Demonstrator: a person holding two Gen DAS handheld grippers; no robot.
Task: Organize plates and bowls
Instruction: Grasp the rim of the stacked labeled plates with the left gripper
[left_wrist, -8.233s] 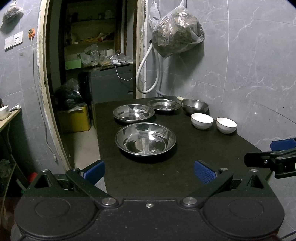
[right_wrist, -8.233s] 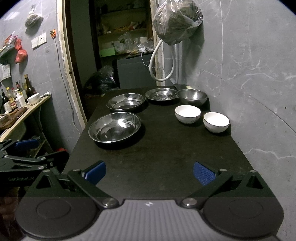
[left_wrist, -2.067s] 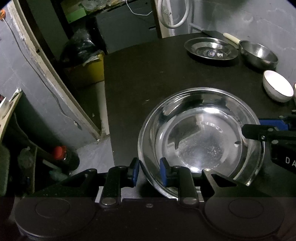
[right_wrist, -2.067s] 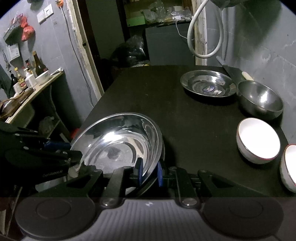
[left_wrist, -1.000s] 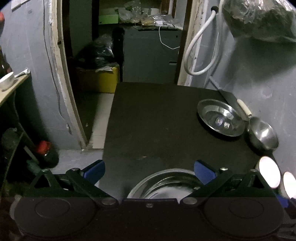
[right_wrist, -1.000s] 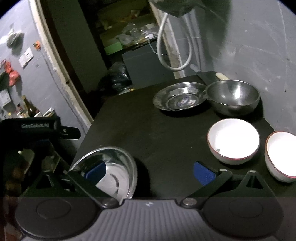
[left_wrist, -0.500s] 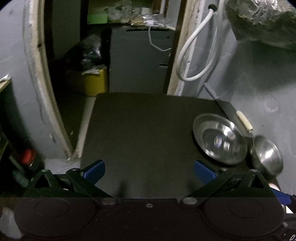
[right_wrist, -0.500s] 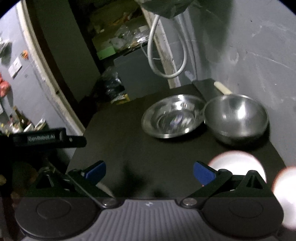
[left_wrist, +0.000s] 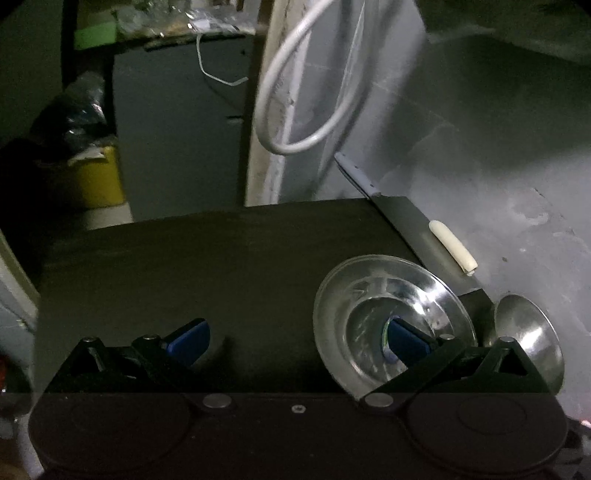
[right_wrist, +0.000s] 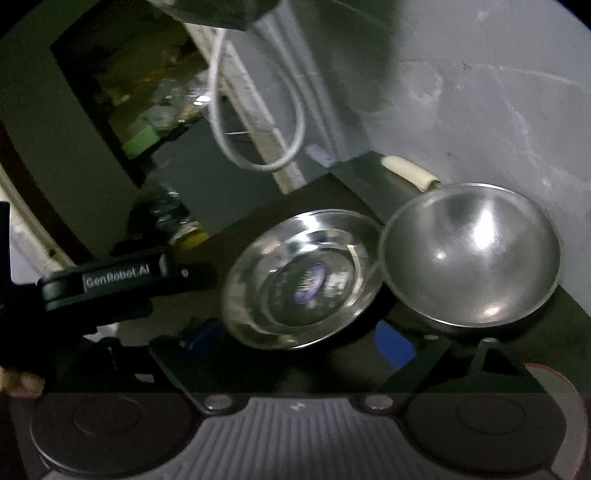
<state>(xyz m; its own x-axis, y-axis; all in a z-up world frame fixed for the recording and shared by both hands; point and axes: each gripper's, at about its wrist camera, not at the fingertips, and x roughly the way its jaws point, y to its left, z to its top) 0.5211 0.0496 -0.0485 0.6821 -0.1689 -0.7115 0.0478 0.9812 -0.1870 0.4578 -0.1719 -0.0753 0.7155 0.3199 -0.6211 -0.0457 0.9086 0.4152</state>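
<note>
A shallow steel plate (left_wrist: 391, 314) lies on the black table (left_wrist: 221, 258) near the far right corner; it also shows in the right wrist view (right_wrist: 303, 280). A deeper steel bowl (right_wrist: 469, 251) sits right of it, and its edge shows in the left wrist view (left_wrist: 528, 343). My left gripper (left_wrist: 295, 341) is open, its right finger over the plate. My right gripper (right_wrist: 299, 338) is open, just short of the plate's near rim. The left gripper's body (right_wrist: 110, 277) shows at the left of the right wrist view.
A grey tiled wall (left_wrist: 480, 166) runs along the table's right side. A white hose loop (left_wrist: 295, 92) hangs at the corner. A white-handled tool (left_wrist: 452, 247) lies behind the plate. A doorway with a yellow bin (left_wrist: 99, 181) lies beyond the table's far edge.
Both grippers have moved forward to the far steel plate and bowl. The white bowls and the stacked large steel bowls have dropped out of view. Both stay open.
</note>
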